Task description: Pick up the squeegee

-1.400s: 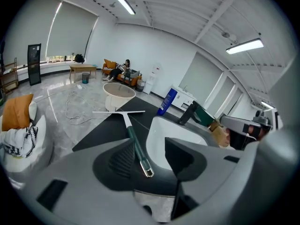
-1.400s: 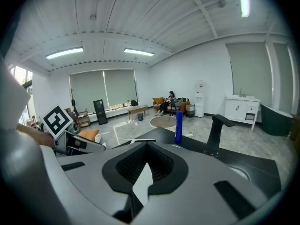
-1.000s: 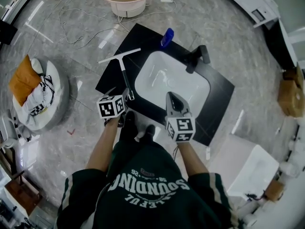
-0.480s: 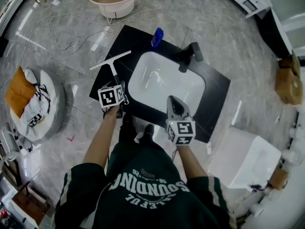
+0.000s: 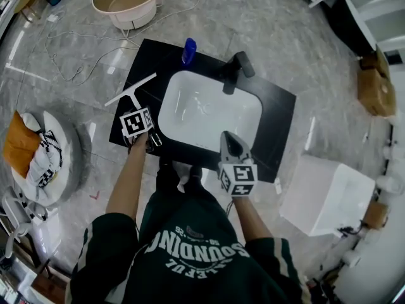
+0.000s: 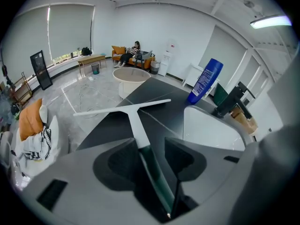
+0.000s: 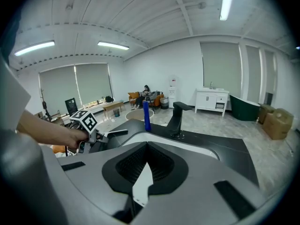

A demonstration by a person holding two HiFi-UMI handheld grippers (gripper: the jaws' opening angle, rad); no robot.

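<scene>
The squeegee [image 5: 131, 90] lies on the left part of the black countertop [image 5: 279, 120], its white blade away from me and its dark green handle toward me. In the left gripper view the squeegee [image 6: 131, 112] runs straight in between the jaws of my left gripper [image 6: 146, 145]. The jaws stand on either side of the handle with a gap left on the right, so the gripper is open. My left gripper [image 5: 144, 111] hovers at the counter's left front. My right gripper [image 5: 229, 136] is shut and empty above the counter's front edge, right of the squeegee; in its own view the right gripper [image 7: 146, 146] points over the basin.
A white sink basin [image 5: 169, 124] is set in the counter, with a black faucet [image 5: 233, 69] and a blue bottle [image 5: 188, 49] behind it. On the floor are a beige tub [image 5: 126, 2], cables [image 5: 69, 43], a white box [image 5: 326, 195] and an orange cushion [image 5: 19, 141].
My left gripper has moved forward along the counter's left side until the squeegee's handle lies between its jaws. The right gripper has held its place and the head view has shifted.
</scene>
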